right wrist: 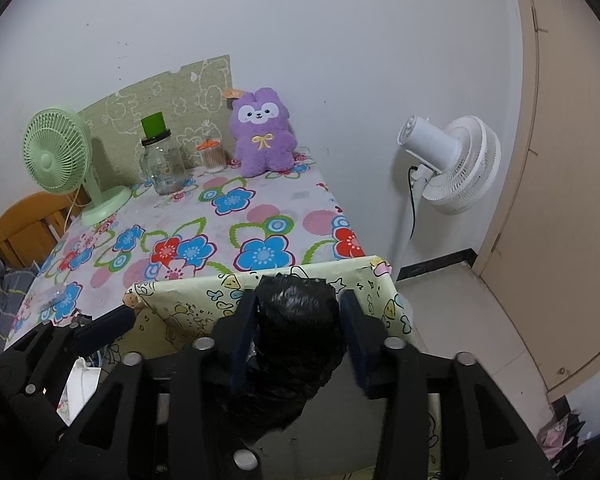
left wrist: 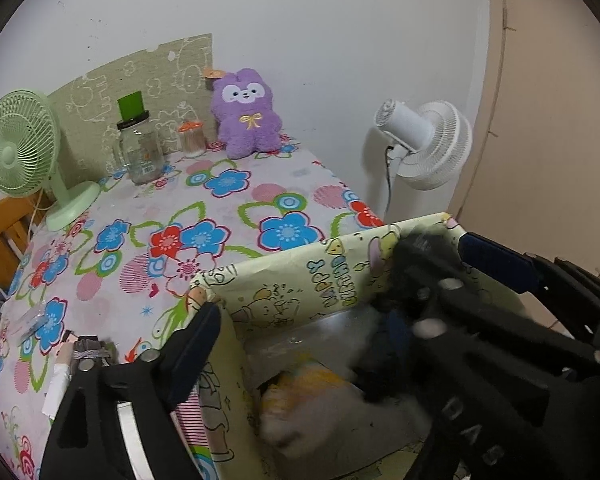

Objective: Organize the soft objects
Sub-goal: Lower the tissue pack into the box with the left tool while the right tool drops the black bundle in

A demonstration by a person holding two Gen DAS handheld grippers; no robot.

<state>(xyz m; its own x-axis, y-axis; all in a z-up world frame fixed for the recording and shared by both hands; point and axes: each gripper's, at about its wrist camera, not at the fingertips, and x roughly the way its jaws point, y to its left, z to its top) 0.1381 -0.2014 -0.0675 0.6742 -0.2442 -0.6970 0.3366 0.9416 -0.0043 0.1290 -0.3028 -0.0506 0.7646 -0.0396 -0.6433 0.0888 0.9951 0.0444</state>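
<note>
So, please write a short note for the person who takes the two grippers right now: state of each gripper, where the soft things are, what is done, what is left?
Right gripper: shut on the black fuzzy object, held over the yellow cartoon-print box.
Left gripper: open, one finger at the box's left wall, holding nothing.
Done: some pale soft items already lie in the box.
Left: release the black object into the box; the purple plush still sits at the table's far edge by the wall.

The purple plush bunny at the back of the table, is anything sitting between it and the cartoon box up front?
Nothing visible does. The purple plush bunny leans at the wall, and bare flowered tablecloth runs to the box. The jar and green fan stand off to the left.
</note>
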